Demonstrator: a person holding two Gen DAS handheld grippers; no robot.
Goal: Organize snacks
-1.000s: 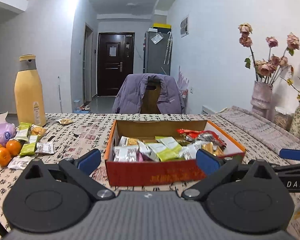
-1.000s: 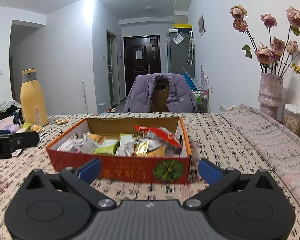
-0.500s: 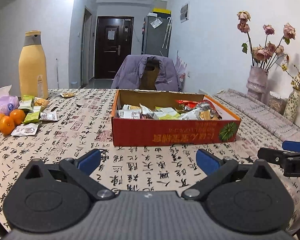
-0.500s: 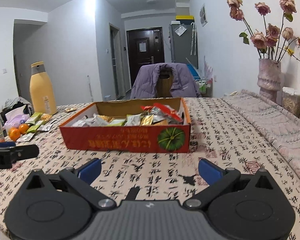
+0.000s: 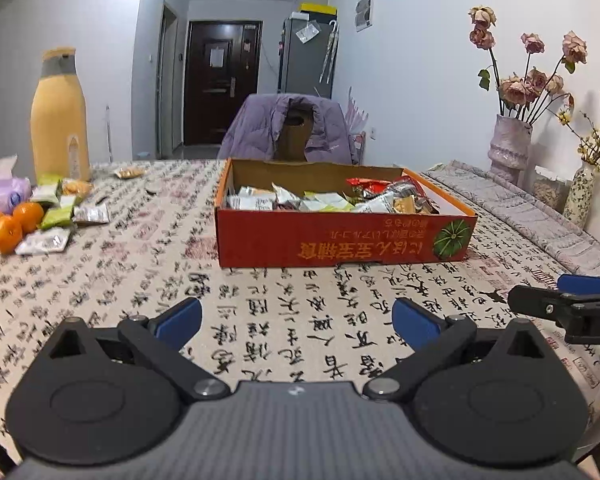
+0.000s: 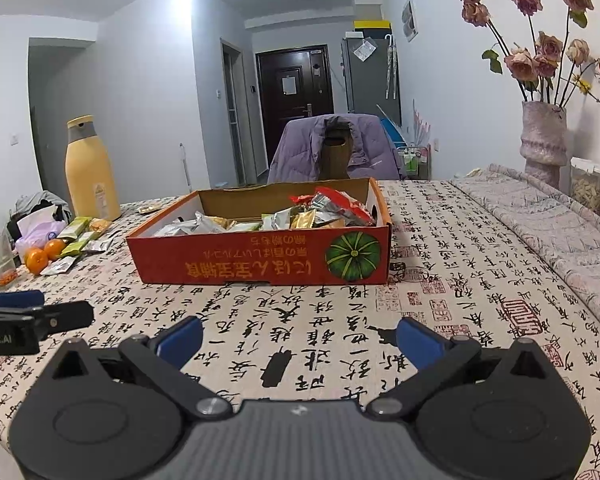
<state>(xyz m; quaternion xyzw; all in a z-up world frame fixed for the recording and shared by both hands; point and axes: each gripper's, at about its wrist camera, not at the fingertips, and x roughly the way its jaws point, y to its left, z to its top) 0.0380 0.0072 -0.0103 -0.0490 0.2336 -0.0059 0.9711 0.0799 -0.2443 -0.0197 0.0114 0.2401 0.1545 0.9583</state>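
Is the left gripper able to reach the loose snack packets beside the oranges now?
Probably yes: the left gripper is open and empty, and only bare tablecloth lies between it and the loose packets.

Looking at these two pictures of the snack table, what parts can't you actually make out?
- Bottom of the red box, both views: piled snack packets cover it.
- Chair, both views: the purple jacket drapes it.
- Yellow bottle label, both views: too small to read.
- Right hand-held gripper, left view: cut off by the edge.
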